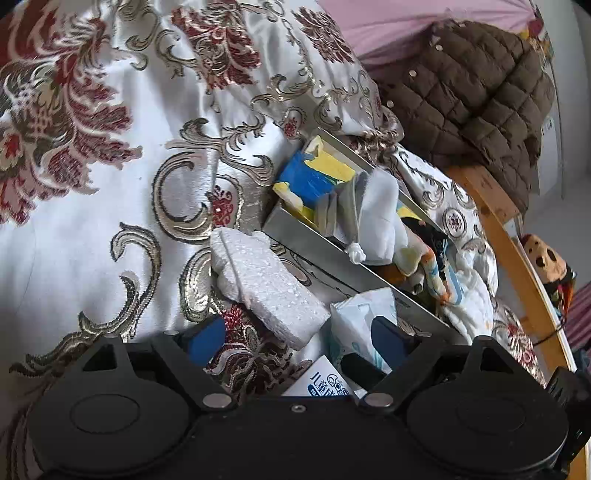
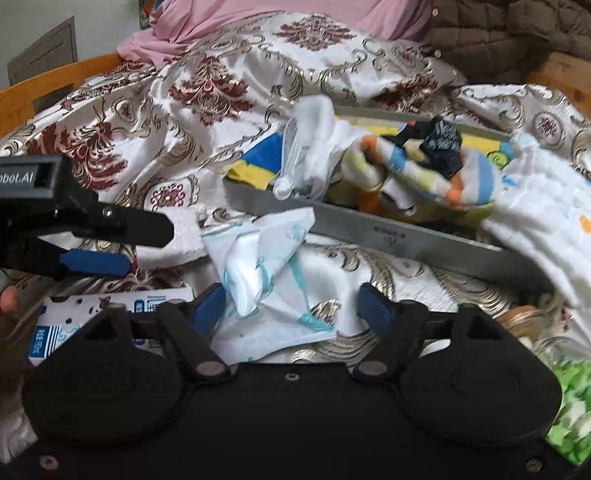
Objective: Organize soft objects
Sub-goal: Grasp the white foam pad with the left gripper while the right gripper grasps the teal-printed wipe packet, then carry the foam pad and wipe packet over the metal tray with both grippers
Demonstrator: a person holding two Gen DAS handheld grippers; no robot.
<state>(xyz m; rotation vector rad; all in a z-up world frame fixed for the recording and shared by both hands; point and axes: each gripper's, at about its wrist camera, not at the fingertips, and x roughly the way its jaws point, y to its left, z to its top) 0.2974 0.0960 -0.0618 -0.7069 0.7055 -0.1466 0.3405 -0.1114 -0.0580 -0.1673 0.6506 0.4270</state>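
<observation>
A grey metal tray (image 1: pixel 295 236) (image 2: pixel 391 236) lies on the patterned bedspread (image 1: pixel 92 184). It holds a blue and yellow cloth (image 1: pixel 314 173) (image 2: pixel 255 166), white cloths (image 1: pixel 380 218), a striped sock (image 2: pixel 436 177) and a dark item (image 2: pixel 443 144). A white foam block (image 1: pixel 266 284) and a white tissue pack with teal print (image 1: pixel 362 325) (image 2: pixel 266 280) lie in front of the tray. My left gripper (image 1: pixel 299 339) is open, its fingers on either side of the foam block and the pack. My right gripper (image 2: pixel 291 306) is open around the tissue pack. The left gripper also shows in the right wrist view (image 2: pixel 110 243).
A white and blue printed box (image 1: pixel 325 380) (image 2: pixel 92 314) lies near the grippers. A white muslin cloth (image 2: pixel 546 221) drapes over the tray's right end. A brown quilted jacket (image 1: pixel 472 96), pink fabric (image 2: pixel 258 22), the wooden bed frame (image 1: pixel 517 251) and green shreds (image 2: pixel 572 406) surround the area.
</observation>
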